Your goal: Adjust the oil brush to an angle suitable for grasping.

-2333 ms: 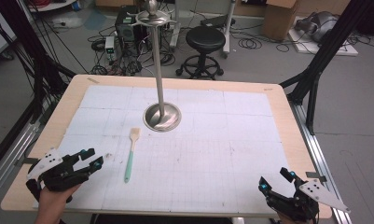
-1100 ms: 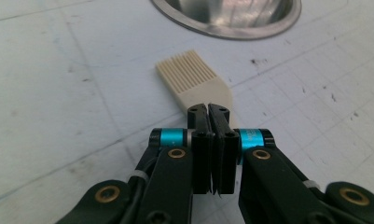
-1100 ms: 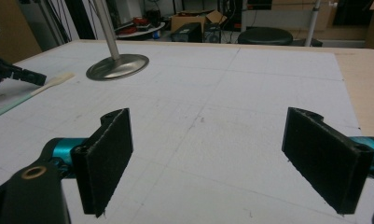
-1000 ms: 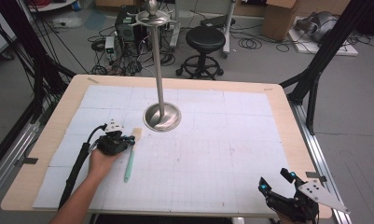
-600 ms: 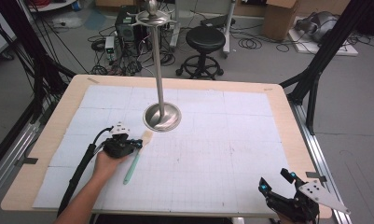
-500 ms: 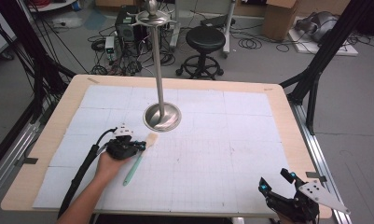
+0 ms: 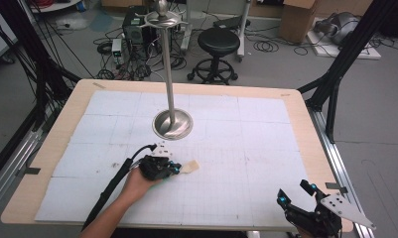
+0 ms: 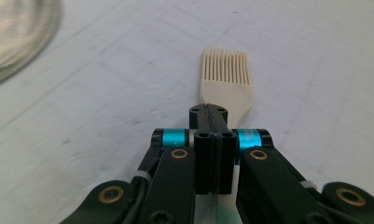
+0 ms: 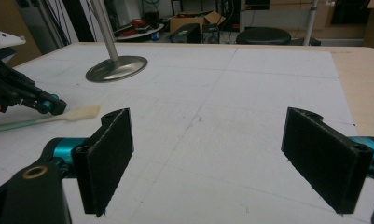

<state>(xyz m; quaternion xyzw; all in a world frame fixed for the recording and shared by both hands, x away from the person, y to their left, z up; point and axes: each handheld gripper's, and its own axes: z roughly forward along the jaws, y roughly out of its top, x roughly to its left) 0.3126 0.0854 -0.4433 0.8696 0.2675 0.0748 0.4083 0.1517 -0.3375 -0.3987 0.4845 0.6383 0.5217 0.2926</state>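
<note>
High view: the wooden tabletop (image 7: pixel 315 148) carries a white gridded mat (image 7: pixel 246 148), and a tall metal stand with a round dished base (image 7: pixel 172 124) rises near its middle, just beyond the left gripper (image 7: pixel 172 169). Near the front left, that gripper's jaws are pressed together, pinching the neck of a silicone basting brush with cream bristles and a pale green handle (image 8: pixel 225 79). The brush lies flat on the mat, bristles fanned straight. The right gripper (image 9: pixel 222 154) rests at the front right corner, jaws spread wide.

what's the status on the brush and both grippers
Left gripper shut on the brush just behind its bristles. Right gripper open, holding nothing, at the near table edge. Metal stand beyond the brush, not touching it.
</note>
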